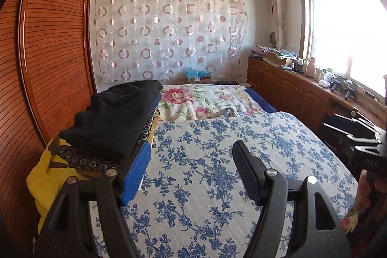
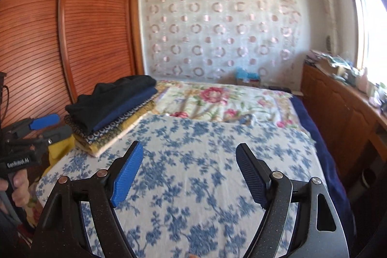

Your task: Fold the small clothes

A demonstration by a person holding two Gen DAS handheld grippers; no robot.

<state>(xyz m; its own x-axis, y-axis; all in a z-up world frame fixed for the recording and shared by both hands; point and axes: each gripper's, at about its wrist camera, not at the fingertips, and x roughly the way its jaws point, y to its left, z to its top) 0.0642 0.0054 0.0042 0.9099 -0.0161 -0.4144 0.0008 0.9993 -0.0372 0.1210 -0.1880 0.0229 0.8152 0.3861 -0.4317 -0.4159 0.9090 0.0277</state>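
A stack of folded clothes (image 2: 113, 110) lies on the left of the bed, black on top, then navy, then patterned layers. It also shows in the left wrist view (image 1: 113, 120), just beyond my left finger. A yellow garment (image 1: 46, 175) lies crumpled below the stack at the bed's left edge. My left gripper (image 1: 192, 158) is open and empty over the blue-flowered bedspread (image 1: 217, 161). It also shows at the left of the right wrist view (image 2: 46, 127). My right gripper (image 2: 189, 158) is open and empty above the same bedspread (image 2: 205, 185). It appears at the right edge of the left wrist view (image 1: 358, 129).
A wooden slatted wardrobe (image 2: 60, 40) stands left of the bed. A pink-flowered blanket (image 2: 217, 103) covers the far half. A wooden cabinet (image 1: 290, 86) with clutter runs under the window on the right. A circle-patterned curtain (image 1: 169, 33) hangs on the back wall.
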